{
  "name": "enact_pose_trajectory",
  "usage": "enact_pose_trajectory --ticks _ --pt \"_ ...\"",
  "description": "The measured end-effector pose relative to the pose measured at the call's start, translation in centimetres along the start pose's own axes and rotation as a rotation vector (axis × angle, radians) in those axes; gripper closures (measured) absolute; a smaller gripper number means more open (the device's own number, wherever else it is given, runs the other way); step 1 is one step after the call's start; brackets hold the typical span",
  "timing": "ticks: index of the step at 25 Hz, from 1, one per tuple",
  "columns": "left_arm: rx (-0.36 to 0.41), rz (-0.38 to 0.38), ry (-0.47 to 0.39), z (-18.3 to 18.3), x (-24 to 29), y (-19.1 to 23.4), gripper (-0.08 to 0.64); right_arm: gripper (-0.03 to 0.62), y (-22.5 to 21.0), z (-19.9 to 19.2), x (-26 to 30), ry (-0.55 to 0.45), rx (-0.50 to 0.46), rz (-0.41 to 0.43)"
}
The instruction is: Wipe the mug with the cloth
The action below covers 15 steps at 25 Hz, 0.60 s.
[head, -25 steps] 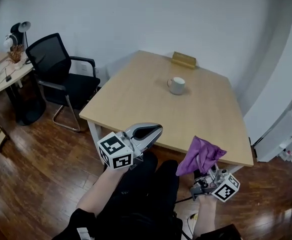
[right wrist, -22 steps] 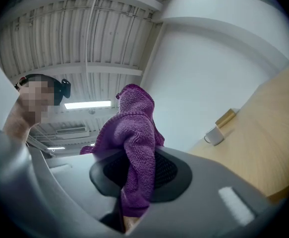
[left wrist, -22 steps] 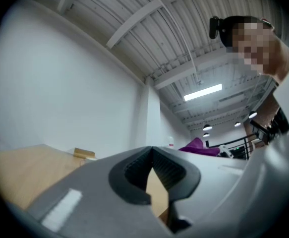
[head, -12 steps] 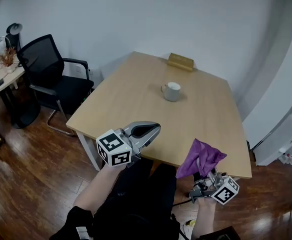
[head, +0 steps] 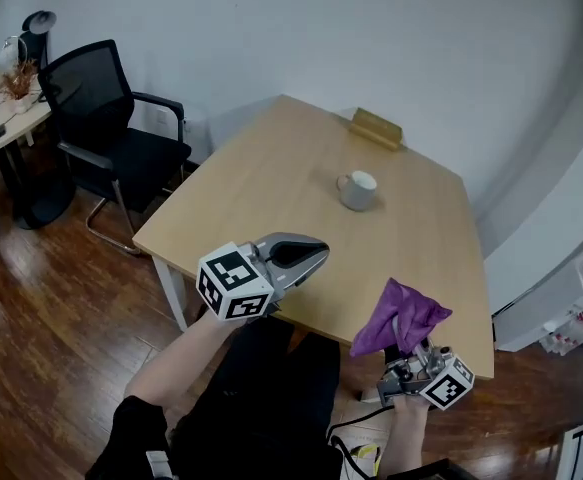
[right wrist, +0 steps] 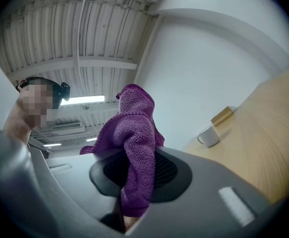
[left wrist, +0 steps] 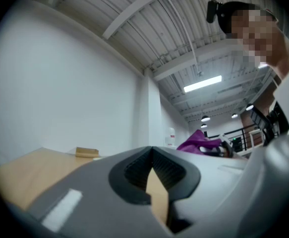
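A pale mug (head: 359,190) (right wrist: 209,136) stands upright on the far half of the wooden table (head: 271,198), its handle to the left. My right gripper (head: 403,330) is shut on a purple cloth (head: 400,315) (right wrist: 133,143) that sticks up above its jaws, just off the table's near edge. My left gripper (head: 316,255) hovers over the near edge, shut, with nothing between its jaws. Both grippers are well short of the mug. The left gripper view shows the cloth (left wrist: 200,143) to its right.
A tan wooden block (head: 376,128) (left wrist: 86,152) lies at the table's far edge behind the mug. A black office chair (head: 106,128) stands left of the table, with a white desk (head: 6,128) beyond it. A white wall runs behind the table.
The view has shifted closer to the table. Both grippers have moved forward toward the near edge, the left one now over it. The cloth stays gripped; the mug has not moved.
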<state>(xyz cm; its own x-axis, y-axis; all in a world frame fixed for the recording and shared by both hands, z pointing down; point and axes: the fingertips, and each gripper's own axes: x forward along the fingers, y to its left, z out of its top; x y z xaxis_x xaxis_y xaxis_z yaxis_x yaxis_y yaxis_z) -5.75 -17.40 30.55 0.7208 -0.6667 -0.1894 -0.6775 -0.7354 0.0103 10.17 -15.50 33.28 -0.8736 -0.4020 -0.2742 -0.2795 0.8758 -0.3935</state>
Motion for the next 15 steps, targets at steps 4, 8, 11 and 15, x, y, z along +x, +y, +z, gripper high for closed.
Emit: enact_pose_trajectory --ticks 4,8,11,15 --pt "0.054 -0.001 0.077 -0.1 1.0 4.3 0.540 0.514 -0.5 0.7 3.4 0.057 -0.063 -0.002" --pt "0.099 0.004 0.185 -1.2 3.7 10.6 0.531 0.514 -3.4 1.1 6.7 0.114 -0.105 -0.037" --pt "0.100 0.027 0.284 -3.8 6.7 16.3 0.433 0.514 -6.6 0.7 9.3 0.163 -0.105 -0.067" --pt "0.099 0.018 0.411 -8.5 10.9 22.2 0.325 0.514 -11.0 0.6 12.1 0.183 -0.079 -0.097"
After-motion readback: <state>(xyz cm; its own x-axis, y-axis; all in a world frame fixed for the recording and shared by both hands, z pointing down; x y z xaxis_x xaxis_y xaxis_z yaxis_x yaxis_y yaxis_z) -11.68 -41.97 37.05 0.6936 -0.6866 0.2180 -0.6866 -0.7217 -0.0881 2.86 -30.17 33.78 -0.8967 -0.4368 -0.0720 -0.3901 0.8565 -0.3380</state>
